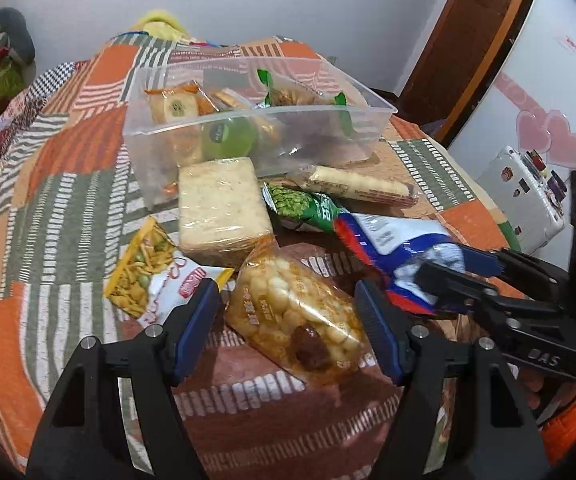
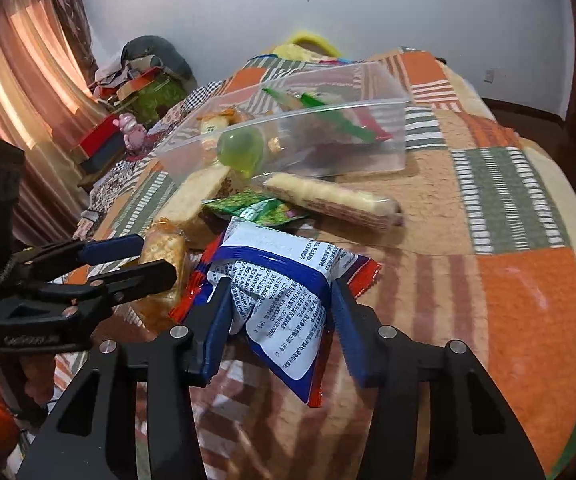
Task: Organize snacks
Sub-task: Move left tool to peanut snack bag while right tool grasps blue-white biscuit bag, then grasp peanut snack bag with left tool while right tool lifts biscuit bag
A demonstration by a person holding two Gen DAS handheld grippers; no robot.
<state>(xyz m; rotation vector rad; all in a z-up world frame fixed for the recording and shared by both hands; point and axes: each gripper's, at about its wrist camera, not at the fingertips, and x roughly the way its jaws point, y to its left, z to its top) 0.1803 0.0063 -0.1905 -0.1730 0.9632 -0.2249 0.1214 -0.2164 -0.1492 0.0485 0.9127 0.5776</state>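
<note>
My right gripper is shut on a blue, white and red packet, whose wrapper crumples between the pads. The left wrist view shows the same gripper at the right, on that packet. My left gripper stands open astride a clear orange bag of puffed balls lying on the quilt; its pads are not pressing it. Further back stands a clear plastic bin with several snacks inside. In front of the bin lie a cracker block, a green pea packet, a long cracker sleeve and a yellow mixed-snack pack.
Everything rests on a patchwork quilt of orange and green-striped squares. A white appliance with stickers stands off the right edge. Curtains and a heap of boxes and bags fill the far left.
</note>
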